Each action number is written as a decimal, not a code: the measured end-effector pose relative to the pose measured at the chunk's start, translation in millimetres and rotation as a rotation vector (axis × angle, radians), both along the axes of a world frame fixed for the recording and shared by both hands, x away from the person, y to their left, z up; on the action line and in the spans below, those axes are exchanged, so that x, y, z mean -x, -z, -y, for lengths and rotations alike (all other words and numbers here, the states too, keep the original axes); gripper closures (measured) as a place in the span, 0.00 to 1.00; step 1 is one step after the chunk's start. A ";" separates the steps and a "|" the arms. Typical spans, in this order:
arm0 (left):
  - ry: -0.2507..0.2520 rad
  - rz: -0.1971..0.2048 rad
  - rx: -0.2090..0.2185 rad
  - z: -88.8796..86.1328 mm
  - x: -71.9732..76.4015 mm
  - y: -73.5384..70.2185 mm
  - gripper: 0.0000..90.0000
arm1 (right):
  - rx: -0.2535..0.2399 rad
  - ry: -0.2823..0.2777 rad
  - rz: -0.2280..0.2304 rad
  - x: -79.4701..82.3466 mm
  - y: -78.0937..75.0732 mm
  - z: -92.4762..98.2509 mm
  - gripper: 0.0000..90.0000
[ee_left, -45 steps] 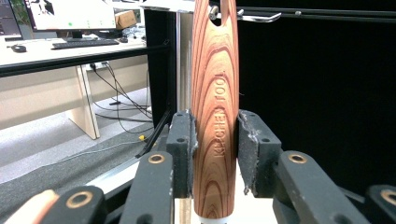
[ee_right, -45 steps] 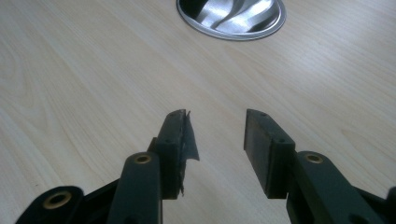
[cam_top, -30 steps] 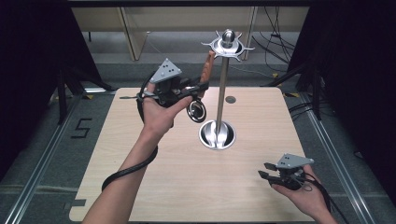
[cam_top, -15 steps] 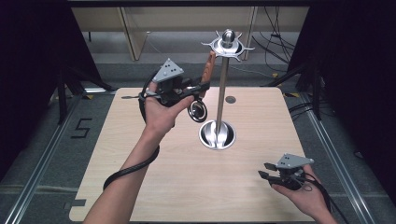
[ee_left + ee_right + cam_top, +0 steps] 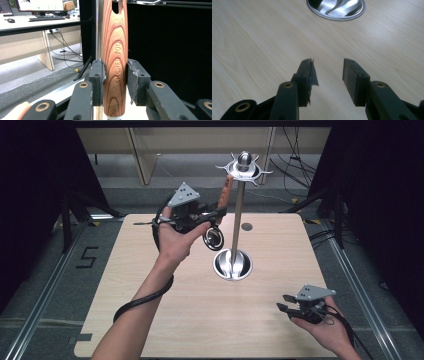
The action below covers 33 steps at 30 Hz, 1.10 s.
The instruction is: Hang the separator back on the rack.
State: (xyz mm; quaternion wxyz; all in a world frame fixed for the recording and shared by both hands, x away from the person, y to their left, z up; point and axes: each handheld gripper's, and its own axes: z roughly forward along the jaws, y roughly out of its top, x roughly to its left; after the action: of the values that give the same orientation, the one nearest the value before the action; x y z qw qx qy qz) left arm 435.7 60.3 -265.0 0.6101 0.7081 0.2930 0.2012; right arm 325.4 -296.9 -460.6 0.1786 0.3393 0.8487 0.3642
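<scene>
Your left tool (image 5: 212, 215) clenches the wooden handle (image 5: 115, 62); right tool (image 5: 328, 75) released. Risk: handle hole misses a hook on the stand (image 5: 239, 205), utensil drops.

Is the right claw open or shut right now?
Open: the right claw has bare table showing between its parted pads, nothing held.

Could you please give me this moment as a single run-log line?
left gripper: shut on wooden-handled kitchen tool, raised beside hook-topped steel stand | right gripper: open, empty, low over light wooden table
</scene>
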 end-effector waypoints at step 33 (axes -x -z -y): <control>-0.030 0.012 -0.021 -16.0 16.9 9.1 0.60 | -0.003 0.001 -0.007 0.7 0.7 -0.8 0.66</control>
State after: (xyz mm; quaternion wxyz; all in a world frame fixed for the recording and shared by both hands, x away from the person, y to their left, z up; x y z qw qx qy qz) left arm 418.8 76.3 -274.1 0.6012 0.7088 0.2977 0.2179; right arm 324.7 -296.1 -461.2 0.1751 0.3415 0.8486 0.3642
